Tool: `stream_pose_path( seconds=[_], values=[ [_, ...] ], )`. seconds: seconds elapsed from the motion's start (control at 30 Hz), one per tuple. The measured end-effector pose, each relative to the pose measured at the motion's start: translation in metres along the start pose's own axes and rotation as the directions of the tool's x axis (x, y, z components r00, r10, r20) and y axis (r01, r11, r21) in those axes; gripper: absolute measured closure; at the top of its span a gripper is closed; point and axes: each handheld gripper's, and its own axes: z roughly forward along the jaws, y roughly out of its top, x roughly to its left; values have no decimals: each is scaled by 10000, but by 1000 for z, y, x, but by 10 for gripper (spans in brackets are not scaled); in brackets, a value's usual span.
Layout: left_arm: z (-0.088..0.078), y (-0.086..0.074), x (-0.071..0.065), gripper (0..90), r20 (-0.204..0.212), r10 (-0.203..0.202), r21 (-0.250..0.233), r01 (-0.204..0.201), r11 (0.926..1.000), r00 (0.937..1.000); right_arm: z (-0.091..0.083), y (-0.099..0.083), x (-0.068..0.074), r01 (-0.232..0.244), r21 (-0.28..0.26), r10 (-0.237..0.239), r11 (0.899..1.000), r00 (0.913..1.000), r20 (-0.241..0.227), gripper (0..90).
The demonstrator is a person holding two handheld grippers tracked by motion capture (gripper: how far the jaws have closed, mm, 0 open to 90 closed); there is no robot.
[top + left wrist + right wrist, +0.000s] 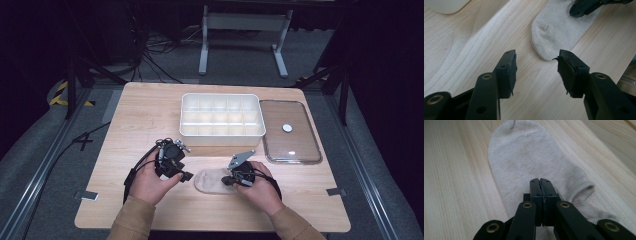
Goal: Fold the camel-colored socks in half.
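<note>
A beige ankle sock (212, 181) lies flat on the wooden table (150, 125) between my two hands. In the right gripper view the sock (524, 157) stretches away with its toe far and its cuff near. My right gripper (540, 180) is shut, tips resting on the sock's heel end, and I see no fabric between the jaws. From above, this right gripper (228, 180) sits at the sock's right end. My left gripper (536, 58) stands open just short of the sock's toe (556, 30), apart from it. It shows at the left (185, 175) of the sock.
A white tray with several compartments (222, 135) stands behind the hands, mid-table. Its clear lid (292, 147) lies flat to the right, with a small white disc (287, 128) on it. The table's front edge is close under the forearms.
</note>
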Motion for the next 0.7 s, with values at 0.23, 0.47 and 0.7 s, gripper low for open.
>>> stream_pose_path(
  seconds=[0.23, 0.47, 0.7],
  values=[
    [21, -2, 1, 550, 263, -754, -461, 765, 9960, 9968, -1, -1, 2, 209, 57, -209, 9998, 9997, 79, 900],
    [40, 1, -2, 602, 319, -933, -231, 940, 9953, 9951, -1, -2, 2, 258, -20, -258, 9997, 9997, 57, 900],
    [56, 4, -8, 664, -25, -581, 173, 581, 9982, 9983, -1, -3, 1, 256, -130, -257, 9996, 9997, -20, 899]
  ],
)
